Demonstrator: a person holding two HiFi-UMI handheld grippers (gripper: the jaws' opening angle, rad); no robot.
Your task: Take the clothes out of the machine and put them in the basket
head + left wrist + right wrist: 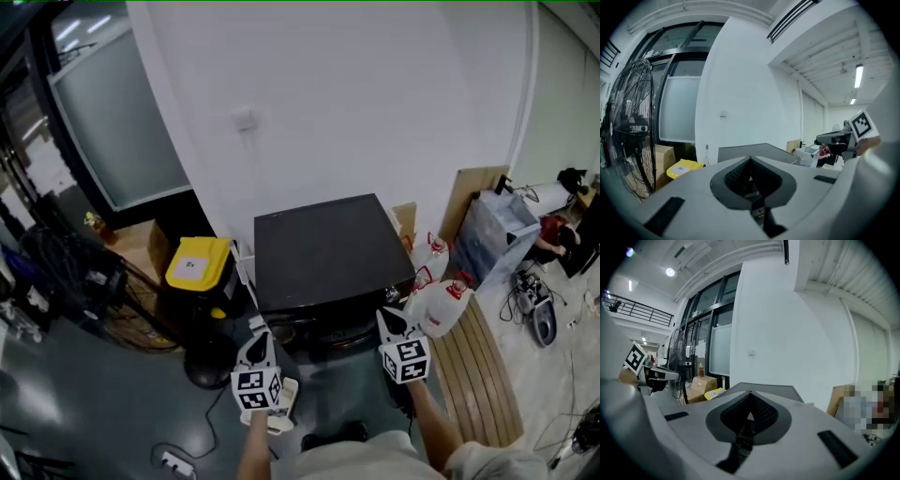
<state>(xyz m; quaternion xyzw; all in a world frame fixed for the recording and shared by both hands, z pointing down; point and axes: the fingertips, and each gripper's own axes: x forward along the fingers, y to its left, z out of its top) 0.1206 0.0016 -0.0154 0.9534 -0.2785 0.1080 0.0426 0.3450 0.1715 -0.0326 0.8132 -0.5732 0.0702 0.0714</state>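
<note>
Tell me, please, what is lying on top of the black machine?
Nothing lies on the black machine: its flat dark top is bare. Its inside is hidden from above, so whether clothes are in it cannot be seen.

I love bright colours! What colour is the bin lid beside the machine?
The bin lid is yellow; best in head view.

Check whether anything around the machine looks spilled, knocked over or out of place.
Nothing stands out. The machine sits against the wall with a bare top, the jugs to its right stand upright, and no spill shows on the floor. The left gripper and right gripper are shut and empty.
</note>
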